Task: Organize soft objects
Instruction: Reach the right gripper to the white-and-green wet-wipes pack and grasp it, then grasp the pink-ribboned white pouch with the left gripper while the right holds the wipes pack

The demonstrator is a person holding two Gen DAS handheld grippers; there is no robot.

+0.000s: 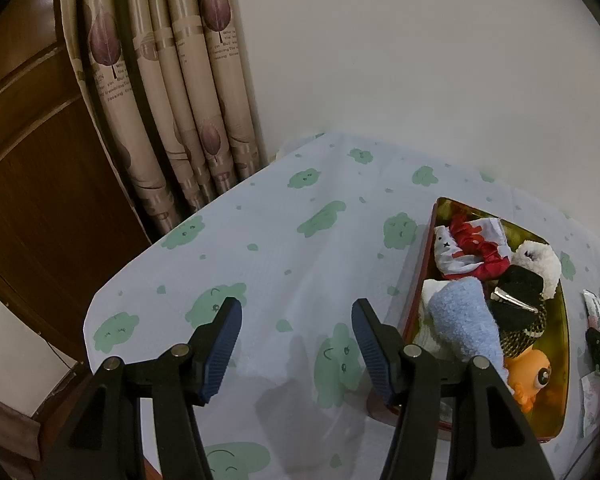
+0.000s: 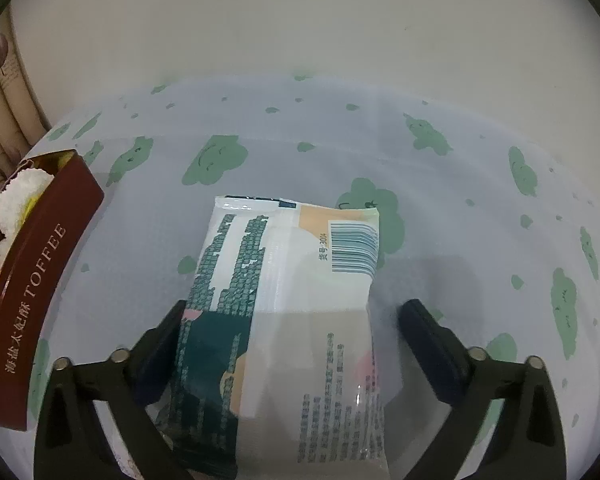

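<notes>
Fingers of the left gripper stand wide apart over bare tabletop, nothing between them. Right gripper is spread around a tissue pack lying flat on the tabletop; its left finger looks to touch the pack's edge, its right finger sits clear of it, so no grip. Red toffee tin is just right of the left gripper and left of the pack, crammed with soft stuff: blue sock, white fluffy sock, red scrunchie, orange toy. Curtain hangs behind.
</notes>
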